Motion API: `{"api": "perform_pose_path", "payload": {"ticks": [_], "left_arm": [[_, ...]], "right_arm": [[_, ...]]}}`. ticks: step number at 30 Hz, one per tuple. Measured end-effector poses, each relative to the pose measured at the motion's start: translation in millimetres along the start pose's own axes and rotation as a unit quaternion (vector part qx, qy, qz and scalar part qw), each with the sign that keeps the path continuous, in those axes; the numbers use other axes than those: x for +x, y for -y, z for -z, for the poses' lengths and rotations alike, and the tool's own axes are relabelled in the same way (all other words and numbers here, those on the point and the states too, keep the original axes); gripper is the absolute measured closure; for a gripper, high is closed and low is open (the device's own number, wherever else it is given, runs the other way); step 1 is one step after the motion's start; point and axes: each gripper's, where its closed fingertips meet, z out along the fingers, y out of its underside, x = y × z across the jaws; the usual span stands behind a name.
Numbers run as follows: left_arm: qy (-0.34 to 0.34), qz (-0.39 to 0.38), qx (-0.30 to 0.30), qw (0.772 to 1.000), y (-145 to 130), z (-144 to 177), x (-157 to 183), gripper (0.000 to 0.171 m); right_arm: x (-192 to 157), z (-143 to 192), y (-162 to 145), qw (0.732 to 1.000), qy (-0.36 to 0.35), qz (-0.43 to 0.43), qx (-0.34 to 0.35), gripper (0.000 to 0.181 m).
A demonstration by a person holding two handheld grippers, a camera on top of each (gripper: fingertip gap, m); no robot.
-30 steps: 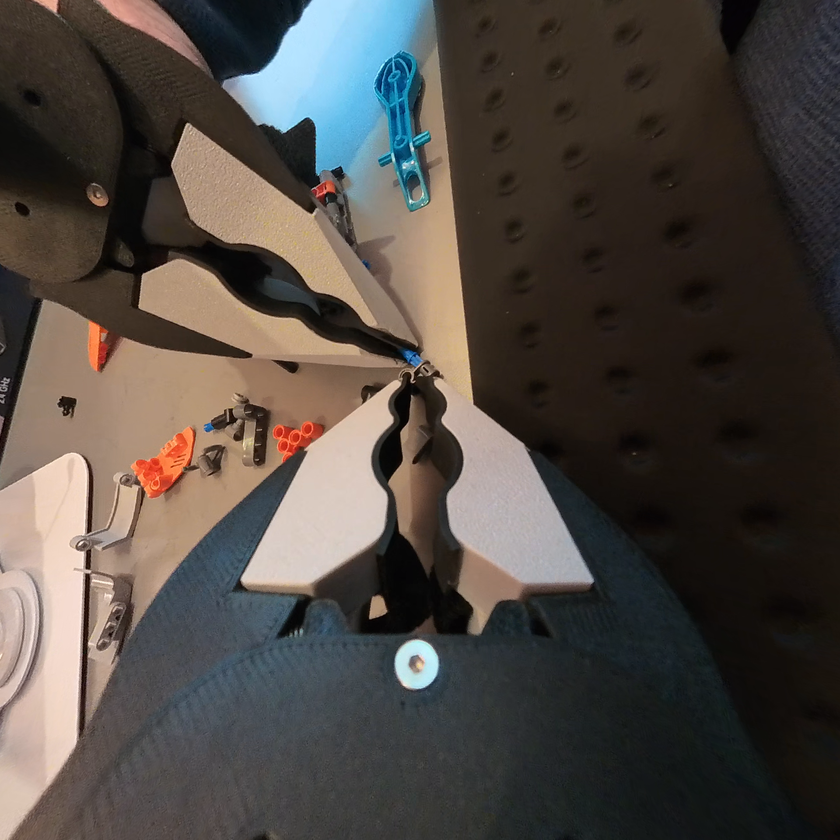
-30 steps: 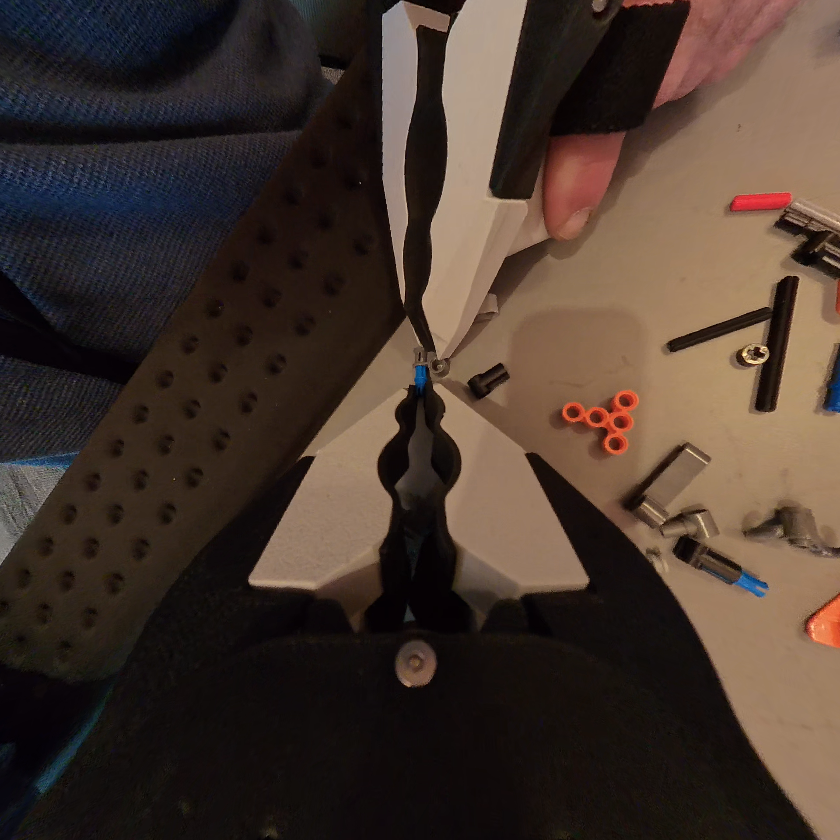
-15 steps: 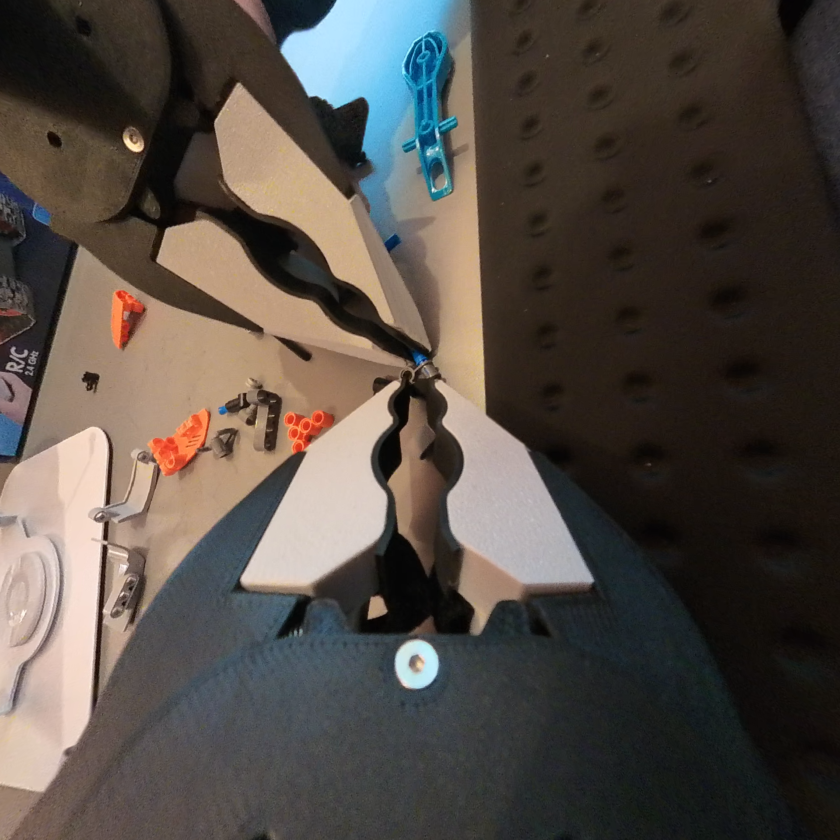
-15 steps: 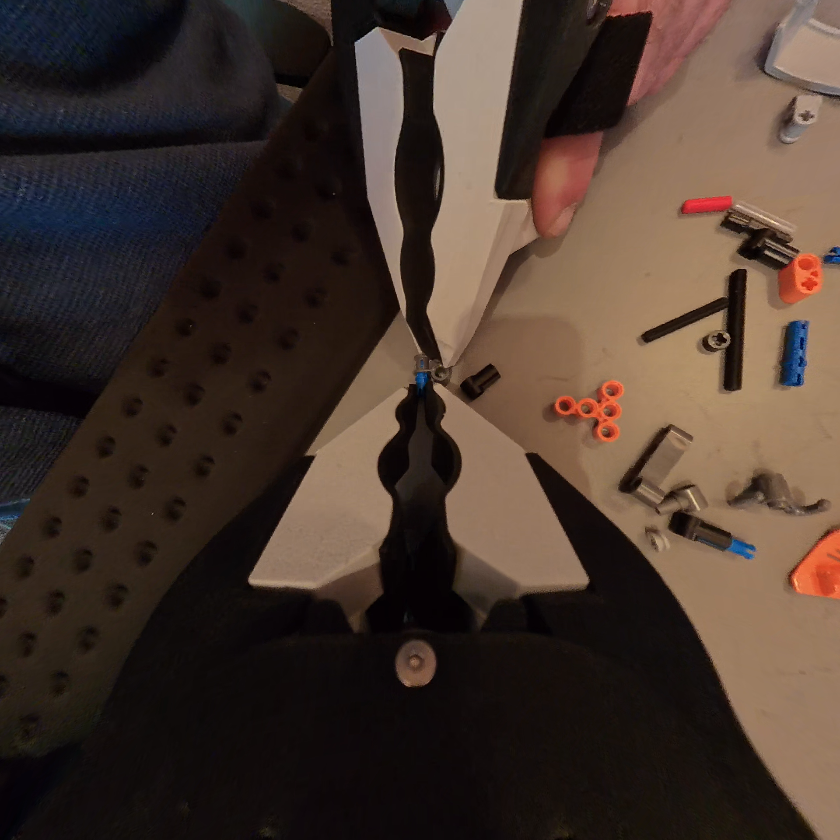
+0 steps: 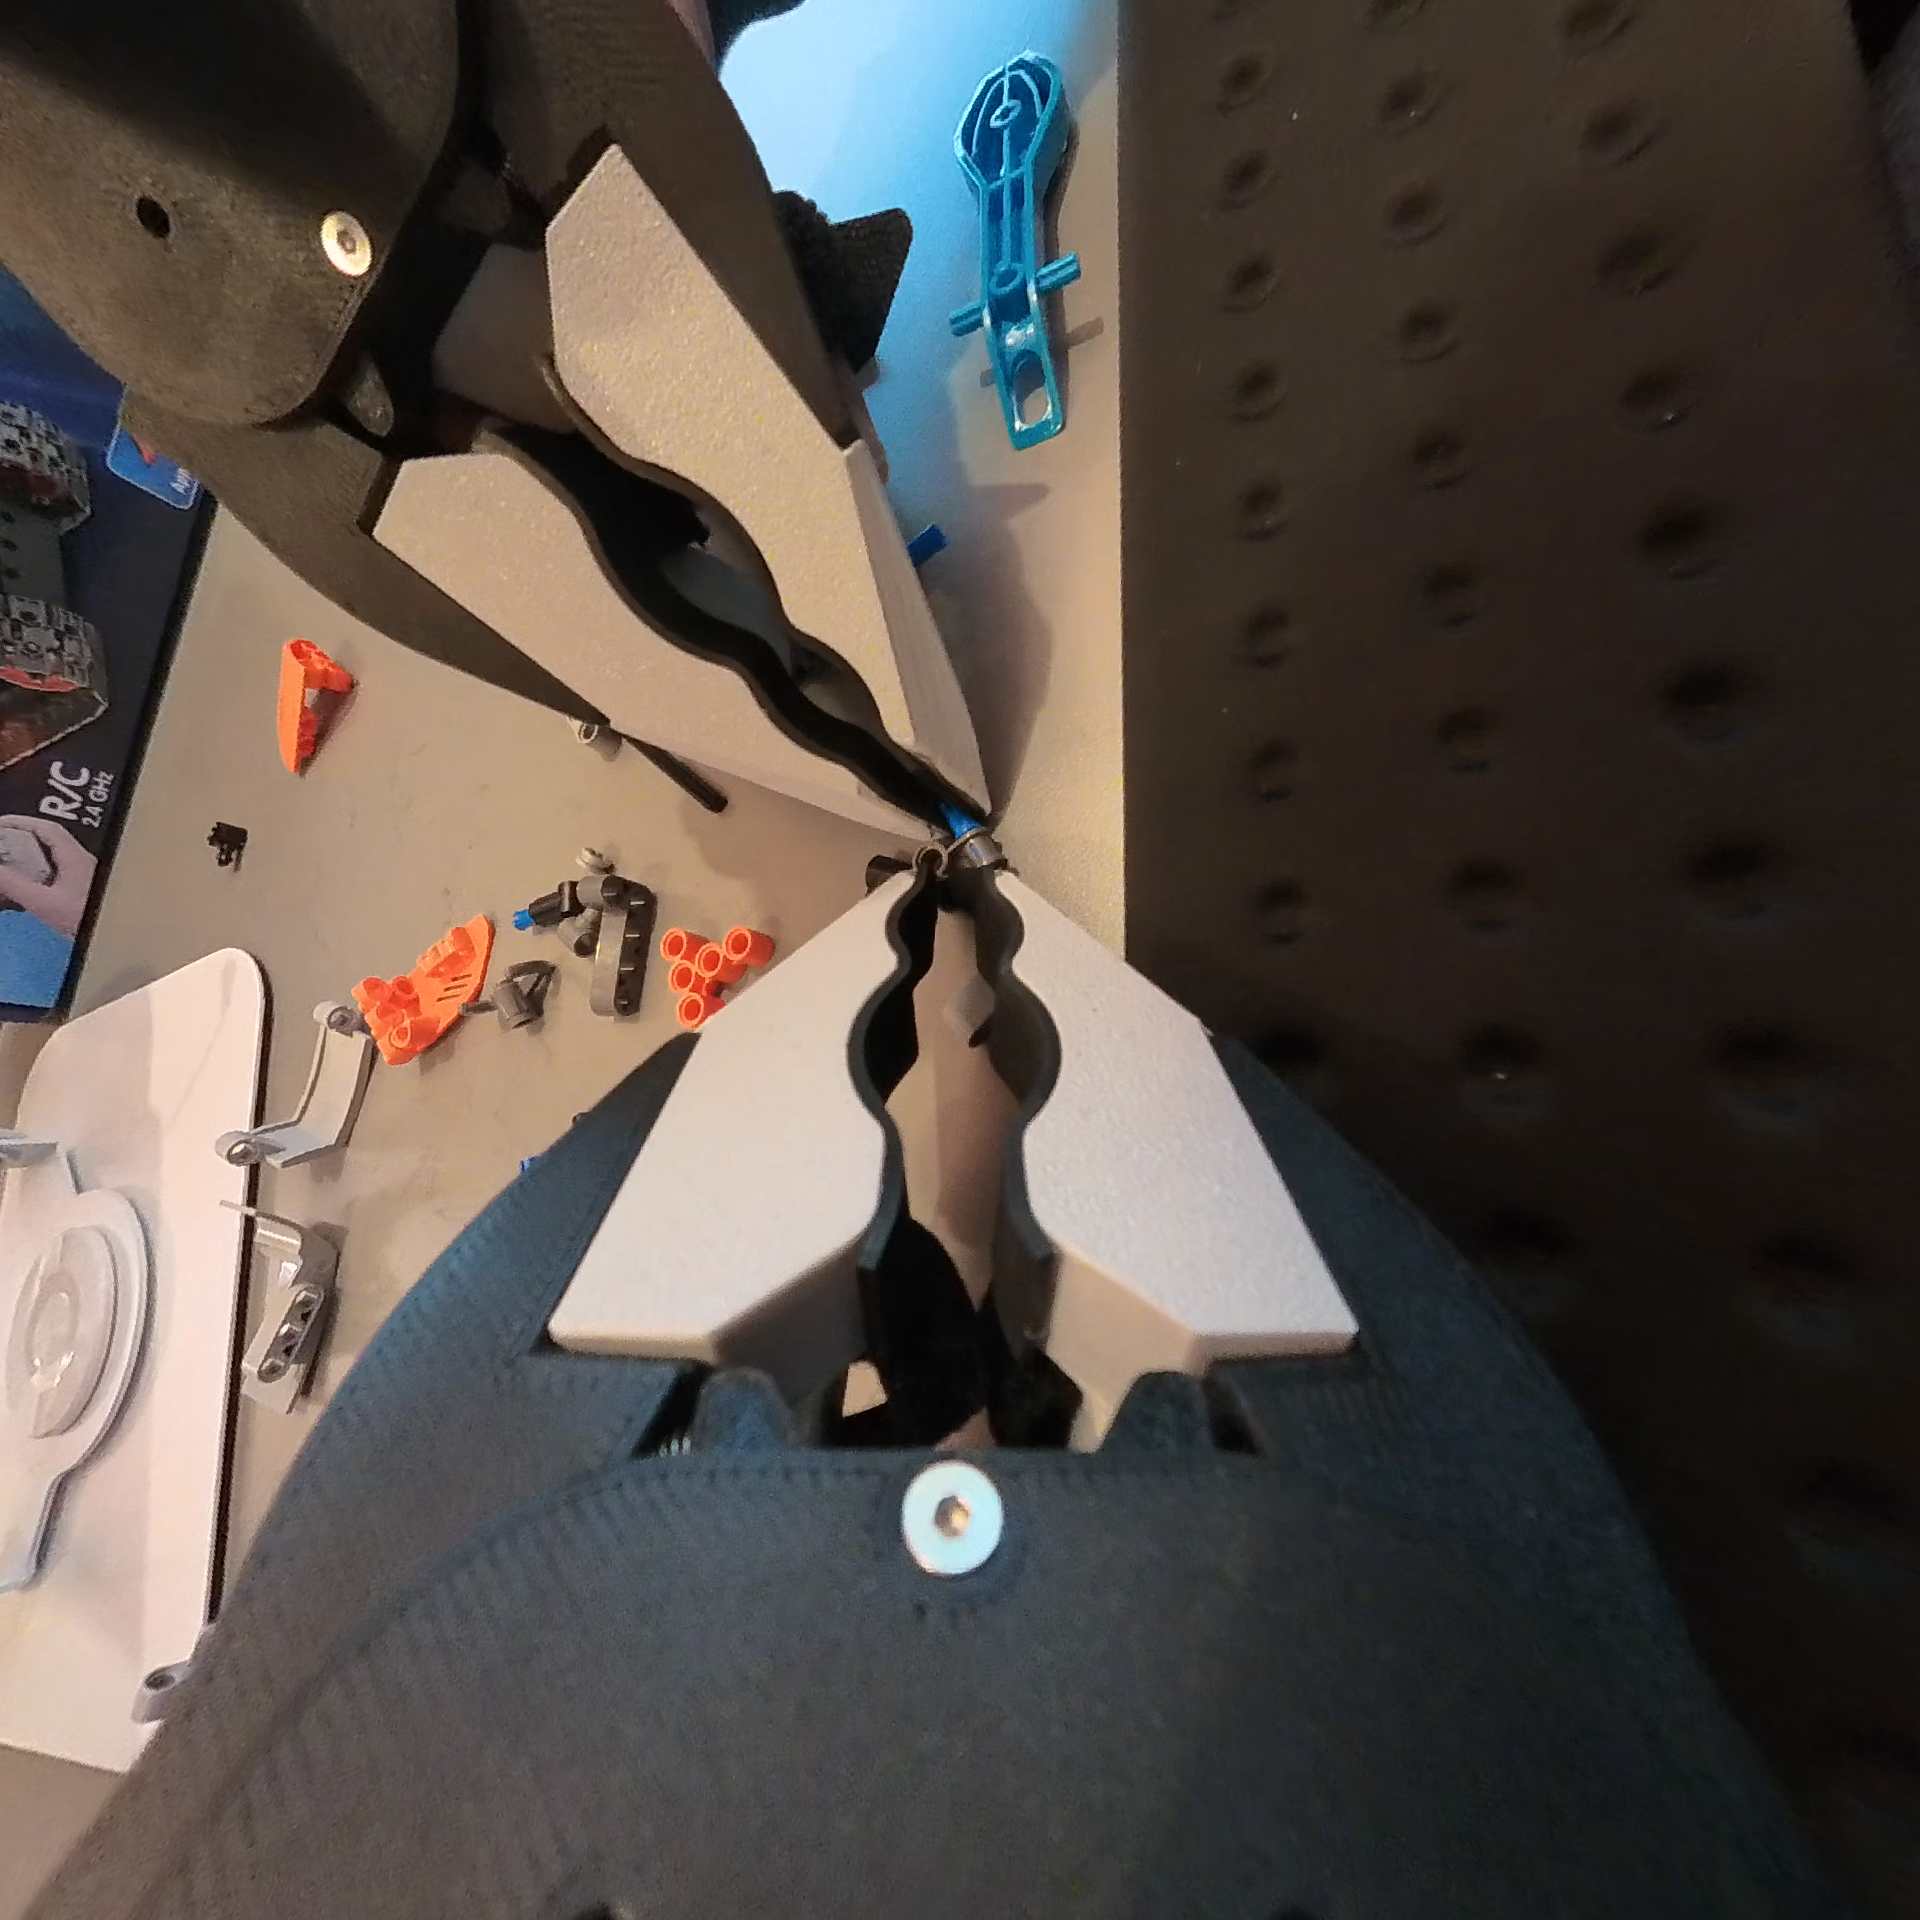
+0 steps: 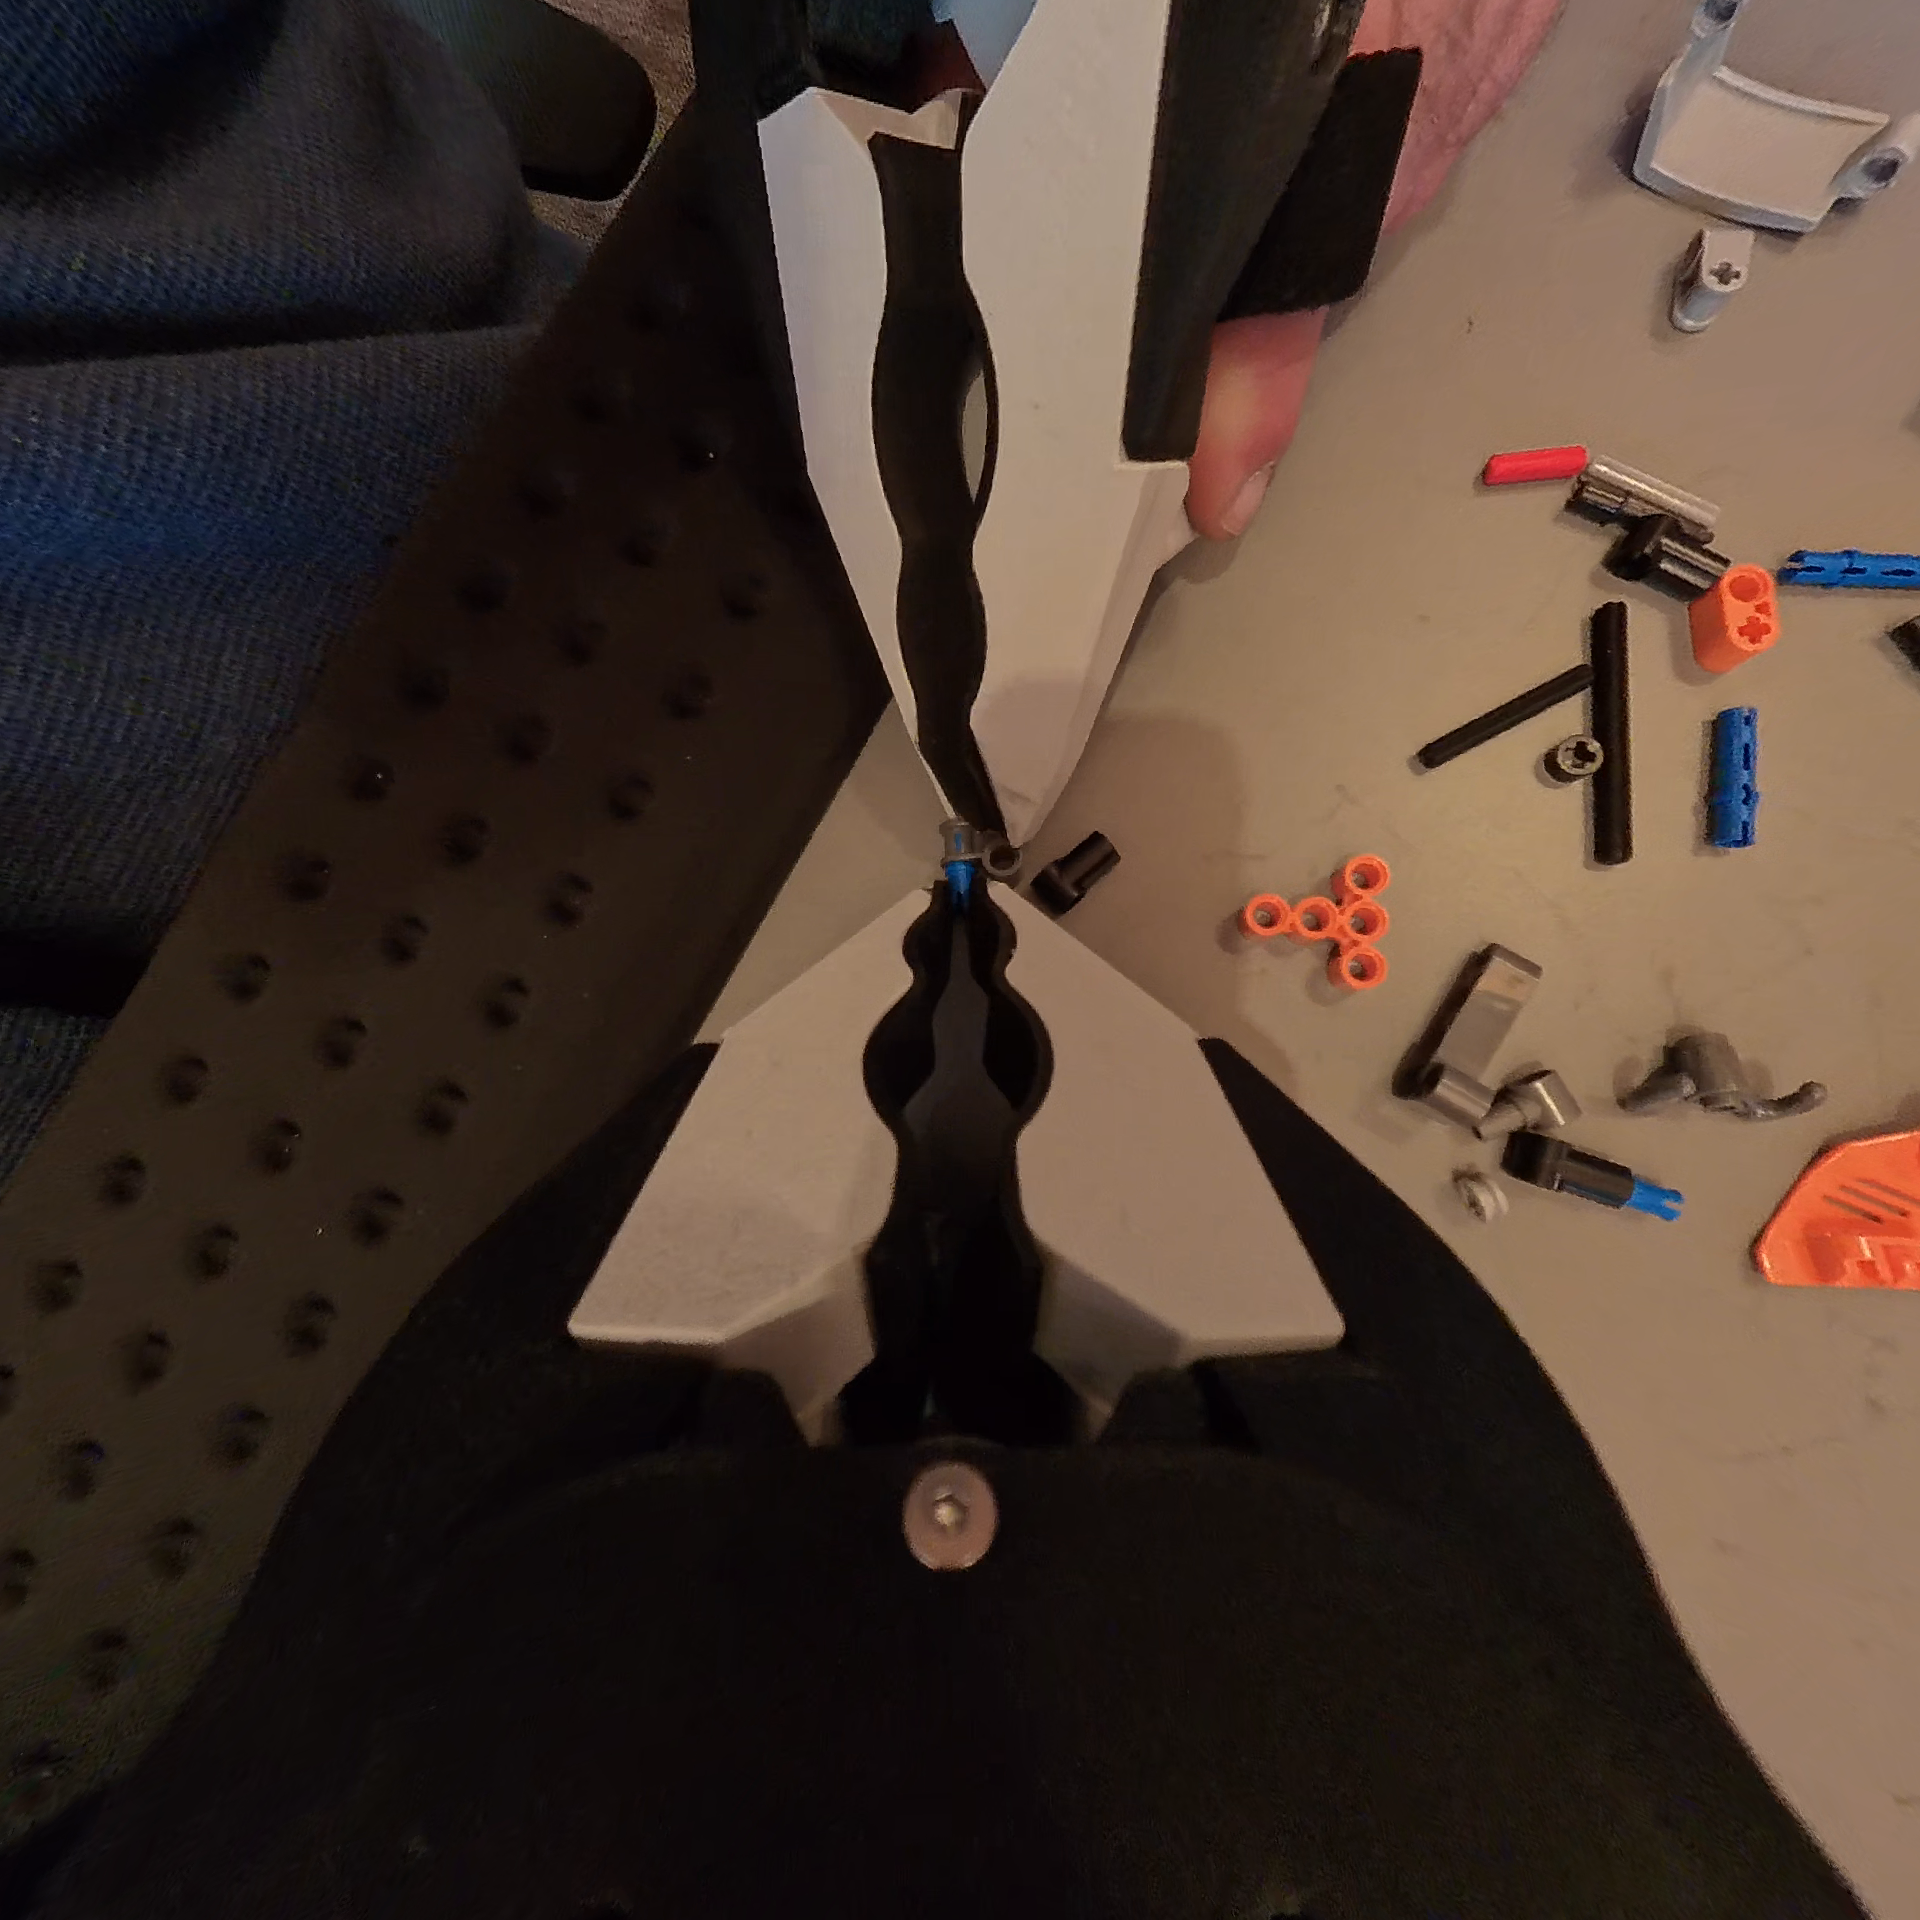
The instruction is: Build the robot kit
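Note:
My left gripper (image 5: 948,871) is shut on a small grey connector (image 5: 964,850), pinched at its very tips. My right gripper (image 6: 961,902) is shut on a small blue pin (image 6: 958,883). The two grippers meet tip to tip above the table's near edge. The pin's end sits at or in the connector (image 6: 971,844); how far in is hidden. In the left wrist view the right gripper (image 5: 951,808) comes in from the upper left. In the right wrist view the left gripper (image 6: 977,823) comes down from above, held by a hand (image 6: 1236,457).
A black perforated panel (image 5: 1507,727) runs along the table edge. Loose parts lie on the grey table: an orange tri-connector (image 6: 1330,925), black axles (image 6: 1610,727), a black bush (image 6: 1075,862), an orange panel (image 5: 426,987), a teal piece (image 5: 1013,260). A white board (image 5: 135,1143) lies at the left. The grippers are tip to tip, or close to it.
Both grippers stay shut and tip to tip on the pin and connector. They have shifted slightly over the table, so more of the parts and the white board come into view.

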Motion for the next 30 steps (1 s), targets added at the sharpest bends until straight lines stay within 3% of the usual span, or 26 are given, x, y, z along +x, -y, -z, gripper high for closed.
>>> {"api": "perform_pose_path", "payload": {"ticks": [3,7,9,14,22,30], "left_arm": [[0.004,0.012,0.0,1.0,-0.5,-0.7,-4.0,0.166],[0.048,0.02,0.036,0.998,10.6,9.8,-24.0,0.163],[0.051,0.011,0.045,0.998,15.2,14.0,-26.4,0.148],[0.072,0.0,0.049,0.996,17.6,17.8,-37.6,0.137],[0.108,-0.001,0.071,0.992,34.6,15.7,-51.9,0.158],[0.15,0.022,0.106,0.983,48.1,28.1,-74.3,0.152]], "right_arm": [[3.7,3.1,-2.0,1.0,-0.014,0.011,-0.004,0.181],[9.0,23.1,7.9,0.999,-0.009,-0.01,0.048,0.18],[13.3,25.7,6.3,0.999,-0.017,-0.013,0.045,0.18],[11.3,35.5,12.7,0.997,-0.005,-0.02,0.078,0.18],[9.9,56.0,33.9,0.988,-0.006,-0.022,0.152,0.18],[17.5,81.8,42.8,0.981,-0.068,-0.011,0.183,0.18]]}}
